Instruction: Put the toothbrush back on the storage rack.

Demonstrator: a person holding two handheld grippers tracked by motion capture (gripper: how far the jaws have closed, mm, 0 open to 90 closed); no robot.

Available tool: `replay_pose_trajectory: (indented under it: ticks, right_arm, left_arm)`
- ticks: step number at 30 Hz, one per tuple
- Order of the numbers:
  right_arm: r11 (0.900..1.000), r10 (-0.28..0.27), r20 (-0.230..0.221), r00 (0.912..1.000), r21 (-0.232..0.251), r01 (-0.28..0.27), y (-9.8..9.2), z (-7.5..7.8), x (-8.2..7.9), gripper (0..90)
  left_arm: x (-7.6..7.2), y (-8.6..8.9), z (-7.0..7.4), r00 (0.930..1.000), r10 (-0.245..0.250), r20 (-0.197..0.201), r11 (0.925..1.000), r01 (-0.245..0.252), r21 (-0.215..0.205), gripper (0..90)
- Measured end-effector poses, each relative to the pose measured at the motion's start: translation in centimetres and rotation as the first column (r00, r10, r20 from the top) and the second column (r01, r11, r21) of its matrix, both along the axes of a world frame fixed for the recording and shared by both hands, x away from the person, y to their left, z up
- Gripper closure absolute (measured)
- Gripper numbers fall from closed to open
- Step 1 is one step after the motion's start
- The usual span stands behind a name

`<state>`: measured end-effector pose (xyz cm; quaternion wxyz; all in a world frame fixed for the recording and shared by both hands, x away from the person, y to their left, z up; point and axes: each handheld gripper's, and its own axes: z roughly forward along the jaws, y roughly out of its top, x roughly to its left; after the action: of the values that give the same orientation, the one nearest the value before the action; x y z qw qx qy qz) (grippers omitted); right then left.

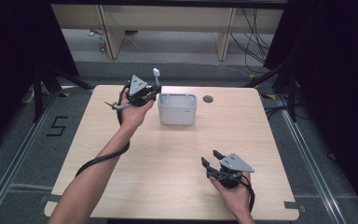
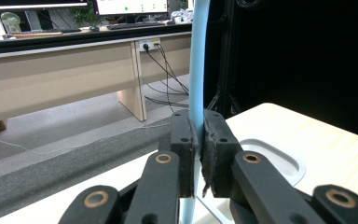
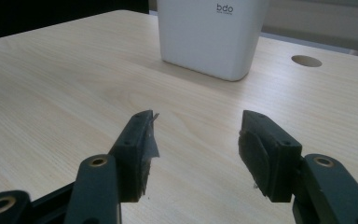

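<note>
Pale blue plastic, a toothbrush (image 2: 198, 70), is standing upright, clamped in the left gripper (image 1: 142, 95), which is hovering just left of the white bin (image 1: 177, 108), the nearer hand to it. The right gripper (image 3: 196, 154) is resting well apart with jaws spread and empty. The bin is showing "bdo".

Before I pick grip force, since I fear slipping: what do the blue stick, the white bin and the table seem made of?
Stick: pale blue, smooth and matte, probably plastic; a bristled head tops it in the high view, so perhaps a toothbrush.
Bin: white, smooth, even walls with printed lettering, likely moulded plastic.
Table: light wood grain, flat low sheen; wood or laminate, hard to tell which.
</note>
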<state>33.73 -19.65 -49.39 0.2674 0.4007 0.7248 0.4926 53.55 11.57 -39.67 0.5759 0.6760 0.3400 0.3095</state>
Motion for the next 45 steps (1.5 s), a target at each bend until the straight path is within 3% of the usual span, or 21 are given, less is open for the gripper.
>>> replay_pose_trajectory:
  ticks: [2,4,14,16,18,19,20,21,22,24,25,37,38,45]
  right_arm:
    - [1.000,0.005,-0.012,0.9999,-0.004,-0.005,0.0,0.0,0.0,45.7]
    - [0.999,0.018,0.020,0.9996,-0.030,-0.017,-0.2,0.0,0.2,45.7]
    - [1.000,0.006,-0.011,0.9999,-0.003,-0.006,0.0,0.0,0.0,45.7]
    - [0.999,0.023,0.022,0.9995,-0.029,-0.022,-0.2,-0.1,0.2,45.7]
    - [1.000,0.010,-0.003,0.9999,-0.014,-0.010,-0.1,0.0,0.0,45.7]
    - [1.000,0.013,0.026,0.9996,-0.025,-0.013,-0.1,0.0,0.2,45.7]
    - [1.000,0.013,0.026,0.9996,-0.025,-0.013,-0.1,0.0,0.2,45.7]
    - [0.999,0.017,0.019,0.9997,-0.030,-0.017,-0.2,0.1,0.2,45.7]
    - [1.000,0.005,-0.006,1.0000,-0.006,-0.005,0.0,0.0,0.0,45.8]
    - [1.000,0.006,-0.003,1.0000,-0.009,-0.006,0.0,0.0,0.0,45.7]
    - [0.999,0.025,0.029,0.9993,-0.040,-0.024,-0.2,0.0,0.2,45.7]
    - [0.999,0.024,0.024,0.9994,-0.022,-0.024,0.0,-0.1,0.2,45.7]
    - [1.000,0.018,-0.009,0.9998,-0.014,-0.018,0.1,0.0,0.0,45.7]
    - [0.999,0.022,0.017,0.9996,-0.033,-0.022,0.0,0.0,0.2,45.6]
  left_arm:
    - [0.0,0.0,0.0,1.0000,-0.001,-0.001,1.0000,0.001,0.005,83.5]
    - [0.0,-0.1,-0.1,1.0000,-0.004,-0.005,1.0000,0.004,0.009,83.5]
    - [0.2,-0.5,-0.9,0.9994,-0.002,-0.034,0.9997,0.003,0.023,83.5]
    - [0.2,-0.6,-1.0,0.9992,-0.002,-0.039,0.9997,0.003,0.025,83.5]
    - [0.2,-0.7,-1.1,0.9989,-0.006,-0.046,0.9994,0.007,0.033,83.5]
    - [0.2,-0.7,-1.1,0.9989,-0.006,-0.046,0.9994,0.007,0.033,83.4]
    - [0.2,-0.8,-1.2,0.9988,-0.005,-0.049,0.9995,0.006,0.032,83.4]
    - [0.2,-0.8,-1.2,0.9986,-0.005,-0.052,0.9993,0.007,0.036,83.5]
    - [0.2,-0.9,-1.3,0.9982,-0.006,-0.059,0.9993,0.008,0.036,83.5]
    - [0.2,-0.9,-1.4,0.9979,-0.007,-0.065,0.9993,0.009,0.035,83.5]
    - [0.2,-0.9,-1.5,0.9971,-0.007,-0.075,0.9994,0.010,0.032,83.5]
    - [0.3,-1.0,-2.3,0.9925,-0.007,-0.122,0.9992,0.012,0.038,83.5]
    - [0.3,-1.1,-2.3,0.9920,-0.007,-0.126,0.9993,0.012,0.036,83.5]
    - [0.3,-1.3,-2.7,0.9877,-0.006,-0.156,0.9992,0.013,0.038,83.5]
